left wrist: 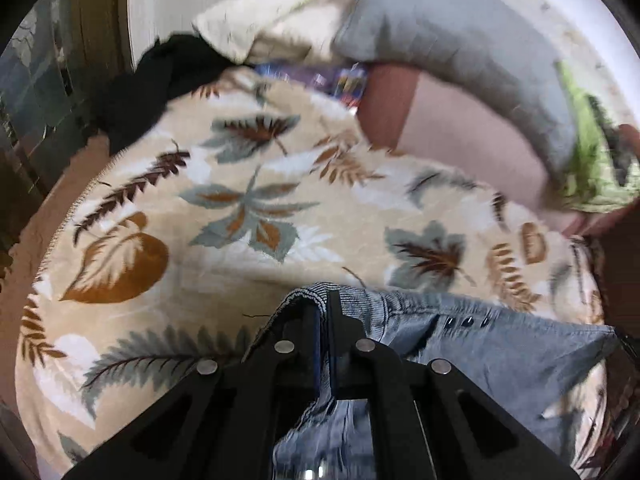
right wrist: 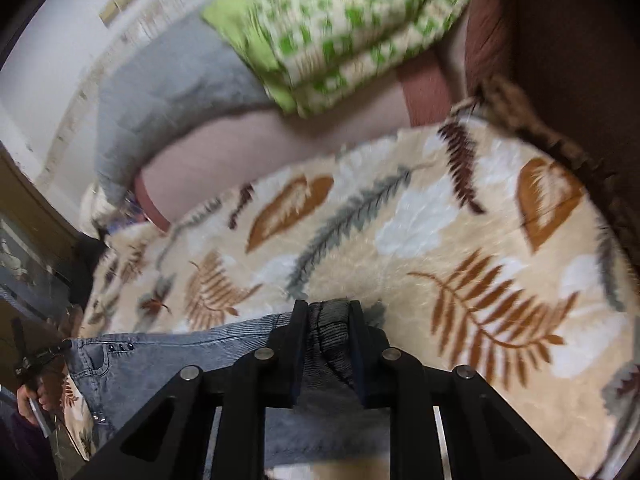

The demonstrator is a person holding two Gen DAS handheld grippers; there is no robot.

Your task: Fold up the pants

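Observation:
Grey-blue denim pants (left wrist: 500, 344) hang stretched between both grippers above a leaf-patterned blanket (left wrist: 224, 184). My left gripper (left wrist: 323, 300) is shut on one end of the ribbed waistband, which pokes up between its black fingers. In the right wrist view the pants (right wrist: 168, 364) run off to the left, with small rivets near a pocket. My right gripper (right wrist: 325, 308) is shut on a thick bunch of the waistband. The other gripper and a hand (right wrist: 32, 396) show at the far left edge.
A grey pillow (left wrist: 460, 40), a cream pillow (left wrist: 256, 28) and a black garment (left wrist: 160, 80) lie at the blanket's far side. A green checked cloth (right wrist: 340, 36) lies on a pink sheet (right wrist: 224, 152). A wall and a doorway stand behind.

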